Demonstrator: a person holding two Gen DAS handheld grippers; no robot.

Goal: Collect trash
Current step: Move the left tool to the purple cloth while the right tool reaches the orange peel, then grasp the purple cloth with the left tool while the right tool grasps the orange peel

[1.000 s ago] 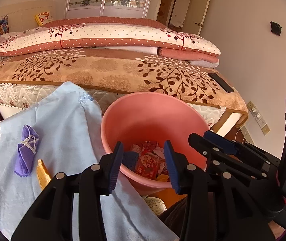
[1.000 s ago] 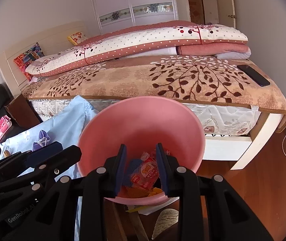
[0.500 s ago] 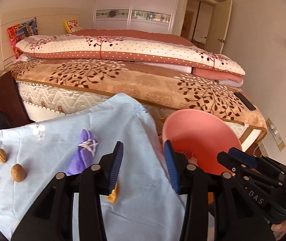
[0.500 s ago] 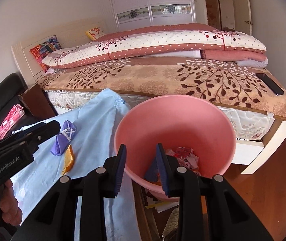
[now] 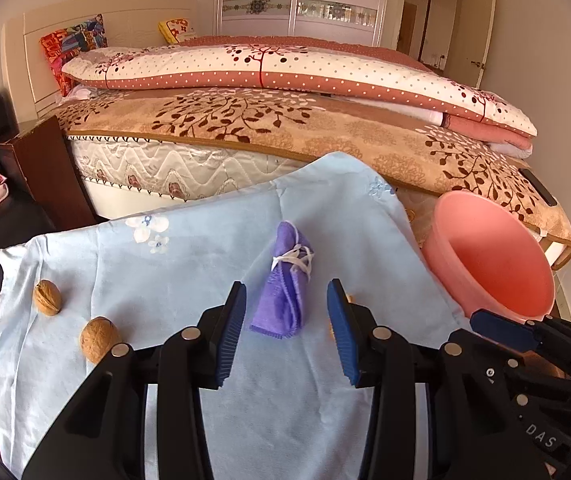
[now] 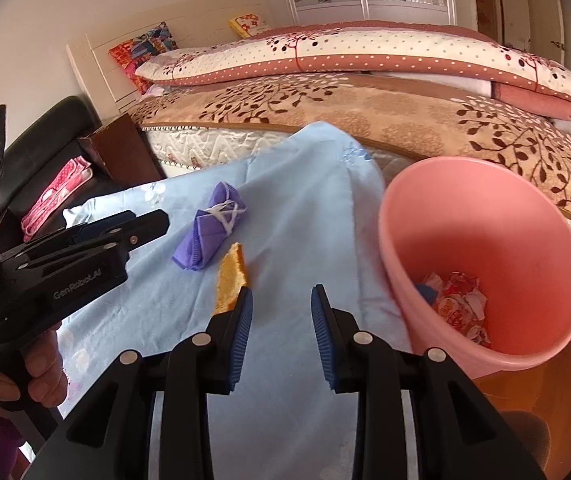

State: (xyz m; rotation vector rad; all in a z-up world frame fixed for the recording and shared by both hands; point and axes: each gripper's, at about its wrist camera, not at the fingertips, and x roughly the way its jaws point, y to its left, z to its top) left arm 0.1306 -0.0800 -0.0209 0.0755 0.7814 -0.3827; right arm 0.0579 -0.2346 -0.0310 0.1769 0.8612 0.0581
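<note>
Both grippers were parted and empty: the left gripper [image 5: 287,332] framed the soft purple cloth bundle tied with white string [image 5: 288,280] at frame centre, seemingly lined up for a grasp. Beneath lay a smooth pale-blue cloth-covered worktop [image 5: 189,272]. At right, the right gripper [image 6: 281,334] hovered beside the glossy pink plastic bin [image 6: 481,184] holding crumpled wrappers [image 6: 459,300]. A ragged orange peel strip [image 6: 230,272] touched its left finger.

Orange peel [image 5: 330,330]: mostly hidden behind the left gripper's right jaw.
Bin [image 5: 485,256]: bottom and contents unseen from left wrist.
</note>
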